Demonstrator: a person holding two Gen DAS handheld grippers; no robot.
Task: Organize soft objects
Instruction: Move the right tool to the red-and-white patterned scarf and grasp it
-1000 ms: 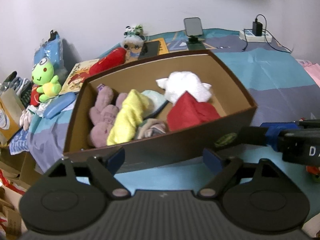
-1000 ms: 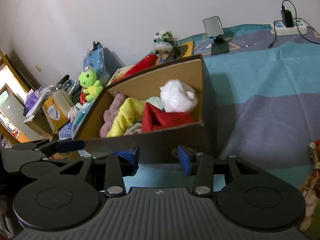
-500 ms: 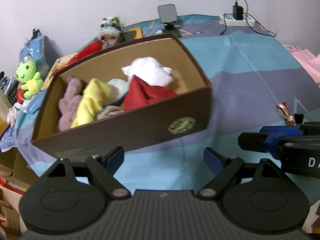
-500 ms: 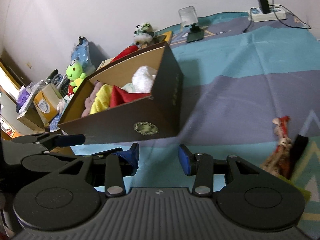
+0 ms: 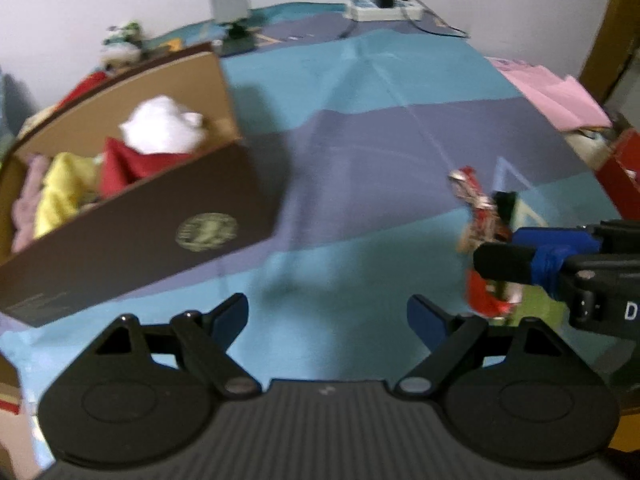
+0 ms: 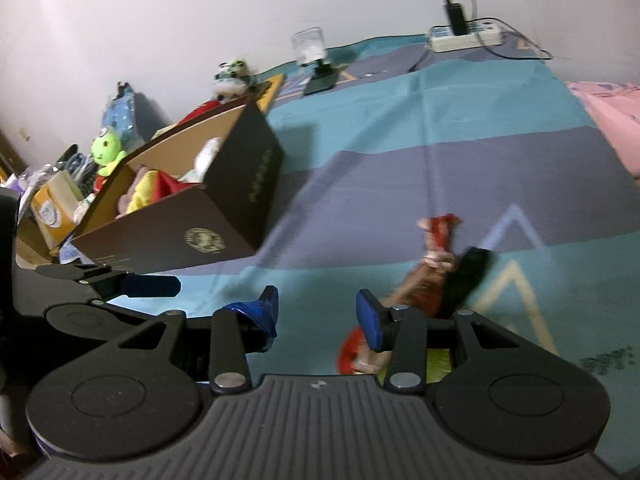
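A brown cardboard box [image 5: 132,236] [image 6: 224,208] sits at the left on the blue striped cloth, holding a white plush [image 5: 162,128], a red cloth [image 5: 132,166], a yellow cloth [image 5: 60,192] and a pink plush. A red and brown doll [image 5: 478,216] [image 6: 428,268] lies on the cloth at the right, partly behind my right gripper. My left gripper [image 5: 327,314] is open and empty above the cloth. My right gripper [image 6: 317,314] is open and empty, its right finger [image 6: 370,320] just left of the doll.
A phone stand [image 6: 314,60], a power strip [image 6: 464,34] with cable and a small panda plush [image 6: 232,76] stand along the back wall. A green frog plush [image 6: 106,152] and boxes lie left of the box. Pink cloth [image 5: 556,96] lies at the right edge.
Both grippers have swung to the right, away from the box. The doll has come into view near the right gripper. Both stay open.
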